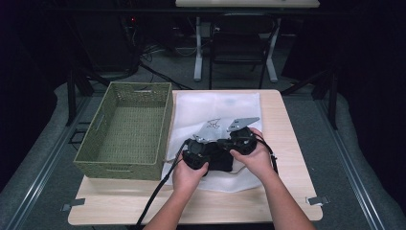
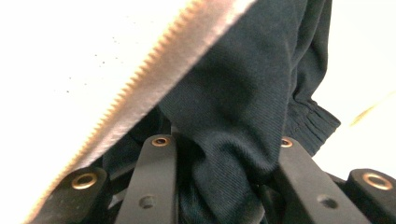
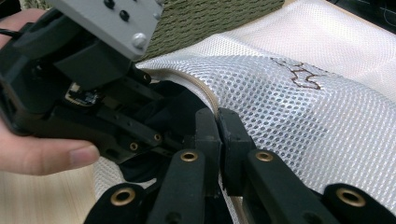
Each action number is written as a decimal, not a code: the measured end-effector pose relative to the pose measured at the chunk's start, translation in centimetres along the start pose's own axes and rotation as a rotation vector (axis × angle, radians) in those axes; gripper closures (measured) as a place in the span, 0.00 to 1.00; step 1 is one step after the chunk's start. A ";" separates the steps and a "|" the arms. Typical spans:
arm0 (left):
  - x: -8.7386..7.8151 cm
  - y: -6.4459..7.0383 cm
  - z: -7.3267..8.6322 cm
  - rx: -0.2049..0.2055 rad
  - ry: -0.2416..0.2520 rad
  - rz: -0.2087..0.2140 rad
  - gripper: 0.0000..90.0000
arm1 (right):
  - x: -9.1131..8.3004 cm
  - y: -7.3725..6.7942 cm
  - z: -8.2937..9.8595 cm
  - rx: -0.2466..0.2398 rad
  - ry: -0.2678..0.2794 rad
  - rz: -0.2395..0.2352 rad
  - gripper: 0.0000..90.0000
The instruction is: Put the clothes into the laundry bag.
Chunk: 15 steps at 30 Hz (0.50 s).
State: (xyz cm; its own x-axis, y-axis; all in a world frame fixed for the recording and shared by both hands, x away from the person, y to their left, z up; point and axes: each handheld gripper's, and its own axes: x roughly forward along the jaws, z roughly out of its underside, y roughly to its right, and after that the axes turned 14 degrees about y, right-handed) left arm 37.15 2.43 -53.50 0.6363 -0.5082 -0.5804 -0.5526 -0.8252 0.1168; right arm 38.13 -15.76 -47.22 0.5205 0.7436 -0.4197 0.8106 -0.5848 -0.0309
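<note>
Dark room all round, black at both sides. Grey floor with metal rails running along both sides of the bench. Farther back, a second table on white legs and loose cables on the floor.

Light wooden rectangular bench in the middle of the high view, two small metal clips at its near corners.

Olive-green woven rectangular basket on the left half of the bench, nothing inside, cut-out handles in its end walls, right wall touching the edge of the bag.

White mesh laundry bag spread flat on the bench just right of the basket, brown embroidered mark on its upper layer, toothed zipper edge at its opening.

Black cotton garment bunched at the near end of the bag, partly under the mesh, ribbed cuff showing at the right in the left gripper view.

Left gripper held over the garment at the bag's opening, jaws spread with a fold of black cloth between them; whether pressing it, cannot tell. Right gripper just beside it, jaws pressed together, pinching the bag's zipper edge and lifting the upper mesh layer clear of the garment.
</note>
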 end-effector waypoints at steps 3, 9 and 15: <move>0.1 0.0 0.1 0.002 0.005 -0.005 0.81 | 0.0 0.0 0.1 0.004 -0.001 0.002 0.98; -0.3 0.1 0.1 0.005 0.000 0.002 0.70 | 0.0 0.2 0.2 0.009 0.002 0.004 0.98; -1.6 0.5 0.0 0.008 0.003 0.022 0.54 | 0.0 0.3 0.2 0.010 0.003 0.006 0.98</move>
State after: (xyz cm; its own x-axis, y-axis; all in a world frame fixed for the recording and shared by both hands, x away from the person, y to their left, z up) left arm 35.85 2.82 -52.48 0.6258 -0.5270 -0.5750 -0.5710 -0.8118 0.1226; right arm 38.33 -15.98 -47.45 0.5260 0.7409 -0.4176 0.8046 -0.5926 -0.0379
